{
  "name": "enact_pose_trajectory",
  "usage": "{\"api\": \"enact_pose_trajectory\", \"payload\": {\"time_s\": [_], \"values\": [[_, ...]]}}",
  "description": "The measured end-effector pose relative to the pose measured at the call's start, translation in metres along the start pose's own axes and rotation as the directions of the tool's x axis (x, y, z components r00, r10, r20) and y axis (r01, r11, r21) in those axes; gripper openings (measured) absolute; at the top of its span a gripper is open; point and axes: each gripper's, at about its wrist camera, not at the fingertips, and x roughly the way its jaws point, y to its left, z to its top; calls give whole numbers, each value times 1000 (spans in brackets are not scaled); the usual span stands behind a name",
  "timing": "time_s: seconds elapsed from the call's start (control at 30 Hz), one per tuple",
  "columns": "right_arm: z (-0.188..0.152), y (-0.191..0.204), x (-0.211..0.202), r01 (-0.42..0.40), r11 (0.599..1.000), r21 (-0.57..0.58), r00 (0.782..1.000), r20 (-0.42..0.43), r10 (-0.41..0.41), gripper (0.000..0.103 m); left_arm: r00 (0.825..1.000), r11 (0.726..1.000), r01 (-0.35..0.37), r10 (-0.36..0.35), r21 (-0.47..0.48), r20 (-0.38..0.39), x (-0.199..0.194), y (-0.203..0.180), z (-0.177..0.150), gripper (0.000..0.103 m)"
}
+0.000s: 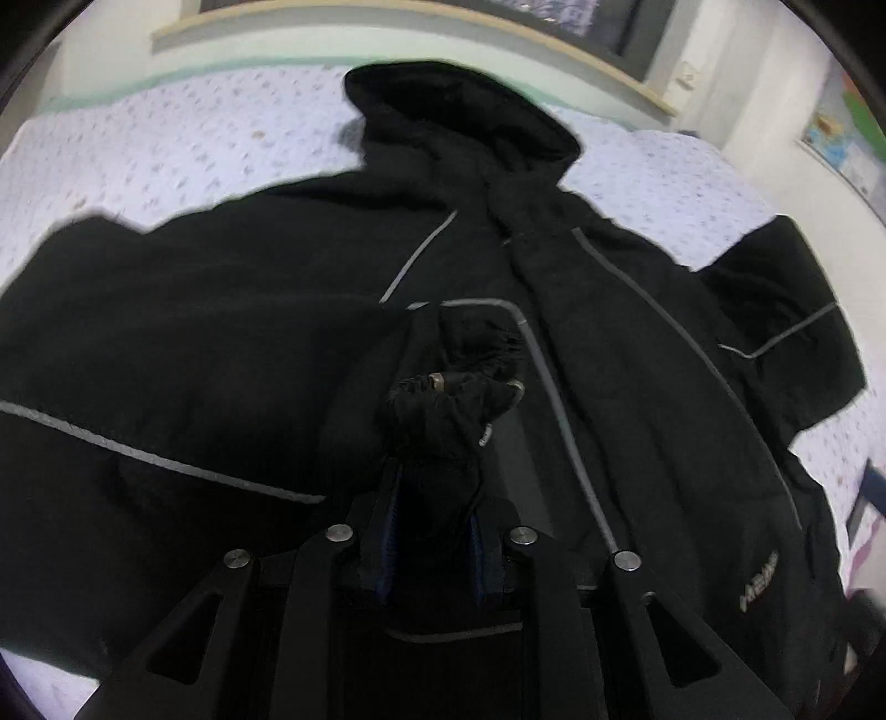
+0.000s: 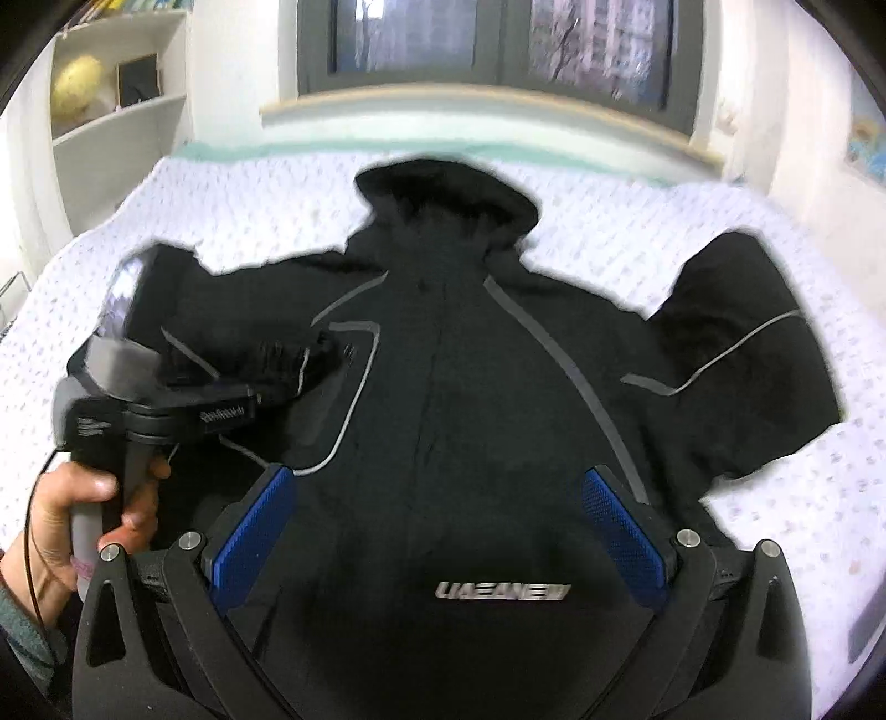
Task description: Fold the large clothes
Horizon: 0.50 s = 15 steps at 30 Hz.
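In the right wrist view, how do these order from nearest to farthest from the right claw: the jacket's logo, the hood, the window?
1. Logo: on the jacket just ahead of the right claw, almost between its blue pads.
2. Hood: at the far end of the jacket, on the bed.
3. Window: on the wall beyond the bed.

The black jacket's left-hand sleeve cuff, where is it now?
In the left wrist view, the gathered black sleeve cuff is pinched in the left gripper, over the chest of the black hooded jacket on the white quilted bedspread.
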Motion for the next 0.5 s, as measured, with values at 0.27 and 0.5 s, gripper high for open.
{"api": "enact_pose_trajectory", "payload": {"time_s": [0.27, 0.5], "values": [[37, 15, 68, -258, 952, 162, 951, -128, 280, 102, 996, 999, 48, -47, -12, 72, -115, 23, 18, 56], [46, 63, 150, -362, 877, 317, 873, -214, 438, 49, 982, 986, -157, 161, -53, 95, -205, 61, 19, 56]]}}
